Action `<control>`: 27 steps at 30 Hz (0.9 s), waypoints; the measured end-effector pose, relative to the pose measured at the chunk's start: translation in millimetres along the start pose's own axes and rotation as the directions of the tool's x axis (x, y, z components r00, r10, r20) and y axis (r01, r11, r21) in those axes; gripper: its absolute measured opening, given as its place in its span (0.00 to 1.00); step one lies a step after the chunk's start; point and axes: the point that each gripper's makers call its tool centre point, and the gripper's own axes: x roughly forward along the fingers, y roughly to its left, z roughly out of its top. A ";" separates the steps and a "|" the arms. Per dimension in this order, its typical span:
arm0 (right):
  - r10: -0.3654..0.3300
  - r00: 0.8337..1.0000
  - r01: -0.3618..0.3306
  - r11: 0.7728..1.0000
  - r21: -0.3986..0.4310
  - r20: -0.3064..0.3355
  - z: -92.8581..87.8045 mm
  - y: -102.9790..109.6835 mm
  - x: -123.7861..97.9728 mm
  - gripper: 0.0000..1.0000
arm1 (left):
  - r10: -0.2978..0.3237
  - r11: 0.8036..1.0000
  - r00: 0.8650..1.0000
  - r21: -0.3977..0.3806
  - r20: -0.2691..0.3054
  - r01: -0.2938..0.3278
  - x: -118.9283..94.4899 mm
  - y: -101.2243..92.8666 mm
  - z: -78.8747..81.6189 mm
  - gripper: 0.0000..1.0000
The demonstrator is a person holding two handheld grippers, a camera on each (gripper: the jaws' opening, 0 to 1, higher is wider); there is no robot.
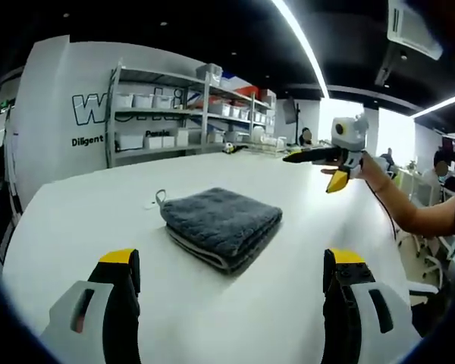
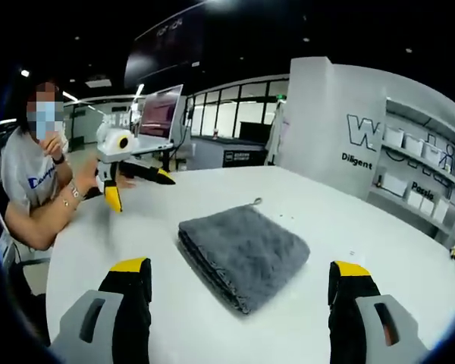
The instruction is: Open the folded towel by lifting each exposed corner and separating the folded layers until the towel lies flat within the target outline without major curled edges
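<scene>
A: Where is the thick grey terry towel, folded into a squarish pad [image 1: 221, 225]?

B: Near the middle of the white bench [image 1: 83, 212], well in from every edge, still fully folded. No target outline can be made out on the surface.

A: And from the jaws?

B: Left gripper [image 1: 231, 262]: jaws wide, nothing between them; the towel lies straight ahead, a little way off, one corner pointing back at the jaws and the stacked open layers facing them. Right gripper [image 2: 239, 269]: also wide and empty, the towel [image 2: 243, 254] dead ahead, its folded edge and near corner toward the jaws.

A: Long axis?

B: Nearly square, so little to choose. Small hanging loop [image 1: 160, 199] marks the corner farthest from the right gripper; in the left gripper view it sits at the towel's left corner.

A: Which is nearer?

B: Hard to separate; both look about equally short of it. In the left gripper view the layered edges are open to the jaws, so I'd judge that side better placed for the top corner.

A: Anything else?

B: A person at the far edge holds another yellow-tipped gripper [image 2: 114, 163], well apart from the towel.
</scene>
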 end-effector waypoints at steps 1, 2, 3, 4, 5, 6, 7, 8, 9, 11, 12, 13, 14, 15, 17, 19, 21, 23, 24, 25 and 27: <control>-0.004 1.000 0.004 1.000 -0.007 0.006 2.7 -0.2 2.7 0.98 | -0.002 1.000 1.000 0.001 0.002 0.002 0.0 -0.1 0.4 0.99; 0.000 1.000 0.000 1.000 -0.015 0.016 6.5 0.5 5.6 0.96 | -0.006 1.000 1.000 -0.003 0.004 0.006 0.2 -0.3 0.9 0.99; 0.009 1.000 -0.009 1.000 -0.013 0.023 10.1 1.8 8.7 0.93 | -0.008 1.000 1.000 -0.005 0.005 0.008 0.3 -0.1 0.8 0.99; 0.023 0.999 -0.022 1.000 -0.009 0.034 15.3 4.6 13.3 0.90 | -0.007 1.000 1.000 -0.005 -0.001 0.007 0.4 0.2 -0.3 0.99; 0.035 0.999 -0.035 0.999 -0.014 0.038 18.3 7.5 17.3 0.88 | -0.002 1.000 1.000 0.000 -0.006 0.002 0.2 1.0 -1.0 0.99; 0.041 0.999 -0.041 0.999 -0.017 0.036 19.3 10.0 20.3 0.86 | 0.001 1.000 1.000 0.003 -0.008 -0.001 0.1 1.4 -1.1 0.99; 0.058 0.998 -0.057 0.998 -0.025 0.025 20.6 14.7 27.3 0.85 | 0.003 1.000 1.000 0.004 -0.007 -0.003 -0.2 1.2 -1.4 0.99; 0.068 0.998 -0.067 0.997 -0.031 0.016 21.4 17.8 32.9 0.84 | 0.001 1.000 1.000 0.000 -0.006 -0.001 -0.3 1.1 -1.4 0.99; 0.073 0.997 -0.073 0.997 -0.041 0.008 22.0 20.4 38.2 0.82 | -0.002 1.000 1.000 -0.004 -0.004 0.002 -0.5 0.6 -1.8 0.99; 0.090 0.996 -0.090 0.993 -0.073 -0.008 22.6 27.4 48.2 0.77 | 0.000 1.000 1.000 -0.008 -0.007 0.000 -0.9 0.7 -3.2 0.99; 0.097 0.995 -0.098 0.992 -0.080 -0.014 22.6 29.3 51.5 0.74 | 0.004 1.000 1.000 -0.007 -0.011 -0.004 -1.3 1.4 -3.9 0.99; 0.109 0.994 -0.111 0.990 -0.090 -0.022 22.8 32.5 56.3 0.73 | 0.008 1.000 1.000 -0.006 -0.011 -0.008 -1.5 2.0 -3.9 0.99; 0.122 0.992 -0.124 0.987 -0.097 -0.030 22.9 36.3 60.9 0.71 | 0.008 1.000 1.000 -0.005 -0.011 -0.008 -1.9 2.2 -3.7 0.99; 0.133 0.990 -0.136 0.986 -0.100 -0.036 23.1 39.8 65.3 0.69 | 0.007 1.000 1.000 -0.008 -0.009 -0.007 -2.1 2.5 -3.2 0.99; 0.151 0.988 -0.155 0.982 -0.110 -0.044 24.2 46.9 73.3 0.67 | 0.005 1.000 1.000 -0.011 -0.009 -0.005 -2.3 2.7 -3.1 0.99; 0.164 0.985 -0.170 0.977 -0.126 -0.054 24.4 53.1 80.7 0.64 | 0.007 1.000 1.000 -0.006 -0.013 -0.007 -2.6 3.0 -3.6 0.99; 0.174 0.982 -0.183 0.973 -0.140 -0.072 22.9 59.4 89.2 0.64 | 0.007 1.000 1.000 -0.003 -0.015 -0.007 -3.0 2.2 -3.8 0.99; 0.190 0.977 -0.204 0.966 -0.162 -0.095 19.8 67.0 95.3 0.60 | 0.004 1.000 1.000 0.002 -0.012 -0.004 -3.3 1.5 -3.2 0.99; 0.197 0.975 -0.212 0.963 -0.166 -0.101 18.8 71.1 98.1 0.59 | 0.004 1.000 1.000 0.005 -0.012 -0.004 -3.5 1.3 -2.9 0.99; 0.202 0.974 -0.217 0.962 -0.166 -0.104 18.6 73.2 100.3 0.59 | 0.005 1.000 1.000 0.007 -0.013 -0.004 -3.7 1.4 -2.8 0.99; 0.219 0.968 -0.236 0.960 -0.149 -0.125 15.6 80.6 106.1 0.53 | 0.005 1.000 1.000 0.007 -0.013 -0.005 -4.1 1.8 -2.5 0.99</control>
